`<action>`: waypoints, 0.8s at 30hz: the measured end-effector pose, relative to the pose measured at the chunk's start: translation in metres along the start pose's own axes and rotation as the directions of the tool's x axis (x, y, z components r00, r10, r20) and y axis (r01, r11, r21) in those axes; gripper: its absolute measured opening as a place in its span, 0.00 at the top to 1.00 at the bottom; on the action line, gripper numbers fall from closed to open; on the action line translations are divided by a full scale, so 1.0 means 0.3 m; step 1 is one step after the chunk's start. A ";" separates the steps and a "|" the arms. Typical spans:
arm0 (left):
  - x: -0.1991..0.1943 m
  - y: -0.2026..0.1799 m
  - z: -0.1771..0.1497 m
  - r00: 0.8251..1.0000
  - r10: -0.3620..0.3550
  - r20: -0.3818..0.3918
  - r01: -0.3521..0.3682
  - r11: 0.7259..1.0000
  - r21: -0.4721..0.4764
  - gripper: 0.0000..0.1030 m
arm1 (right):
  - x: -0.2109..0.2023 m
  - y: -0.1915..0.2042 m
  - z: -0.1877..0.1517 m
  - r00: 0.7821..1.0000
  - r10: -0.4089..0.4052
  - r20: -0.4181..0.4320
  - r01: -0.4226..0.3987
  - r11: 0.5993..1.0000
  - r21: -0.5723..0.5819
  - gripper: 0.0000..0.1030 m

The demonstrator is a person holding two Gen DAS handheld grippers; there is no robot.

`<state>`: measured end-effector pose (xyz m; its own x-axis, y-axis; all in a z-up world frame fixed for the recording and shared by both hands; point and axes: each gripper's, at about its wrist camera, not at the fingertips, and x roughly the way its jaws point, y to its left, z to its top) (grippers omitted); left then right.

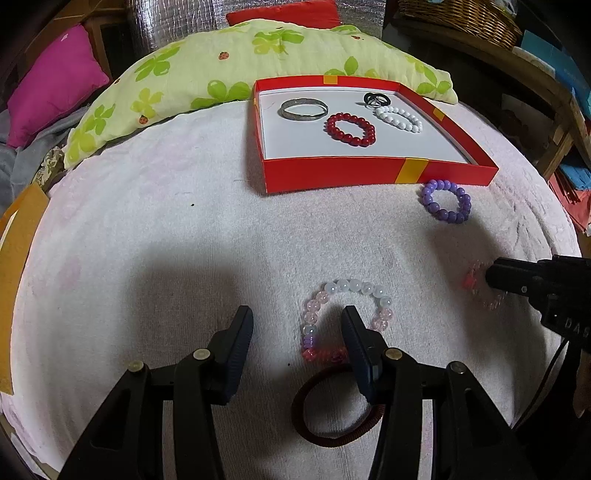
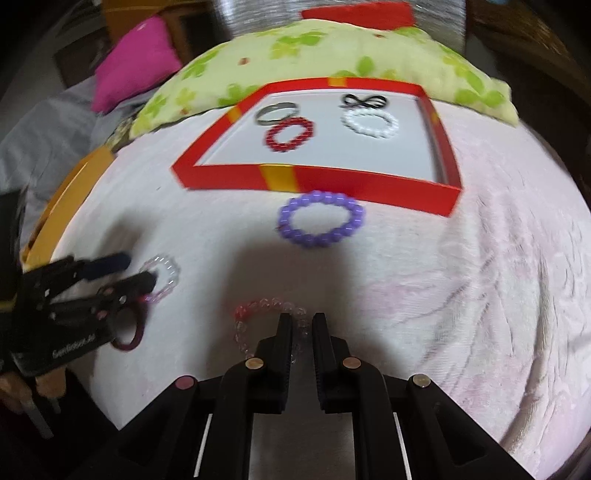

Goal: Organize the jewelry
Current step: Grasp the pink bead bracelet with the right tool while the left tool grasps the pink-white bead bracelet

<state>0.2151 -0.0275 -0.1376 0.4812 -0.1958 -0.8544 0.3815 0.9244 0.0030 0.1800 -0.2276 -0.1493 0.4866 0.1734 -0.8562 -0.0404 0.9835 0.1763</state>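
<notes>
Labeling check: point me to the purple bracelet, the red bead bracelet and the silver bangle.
purple bracelet [image 1: 465,201]: left wrist view, beads on its right side.
red bead bracelet [image 1: 334,132]: left wrist view, left-side beads.
silver bangle [image 1: 295,115]: left wrist view, near rim.

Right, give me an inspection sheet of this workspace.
Surface: pale pink towel.
Job's things: red box holds silver bangle, red bracelet, white bracelet, black piece; purple bracelet, pastel bracelet, pink bracelet outside.
Clutter: brown hair tie.
Grippers: left hand-held gripper open at pastel bracelet; right hand-held gripper narrowly open around pink bracelet.
Cables: nothing seen.
Surroundings: floral pillow, wicker basket.
</notes>
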 end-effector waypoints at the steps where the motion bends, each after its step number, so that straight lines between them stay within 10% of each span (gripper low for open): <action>1: 0.001 -0.002 0.001 1.000 -0.002 0.002 0.002 1.000 0.001 0.53 | -0.001 -0.005 0.003 1.000 0.008 -0.002 -0.008 1.000 0.010 0.88; 13: 0.006 -0.012 0.009 0.999 -0.033 0.018 0.033 0.999 0.009 0.89 | -0.003 -0.043 0.013 0.997 0.080 -0.024 -0.078 0.994 0.073 0.88; 24: 0.018 0.003 0.023 0.999 -0.023 0.029 0.024 0.999 -0.027 0.92 | 0.000 -0.002 0.011 0.998 0.053 -0.030 -0.053 0.999 0.001 0.78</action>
<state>0.2233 -0.0300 -0.1386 0.4947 -0.2266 -0.8390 0.3717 0.9278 -0.0314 0.1827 -0.2284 -0.1478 0.4576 0.2264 -0.8598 -0.0648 0.9730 0.2217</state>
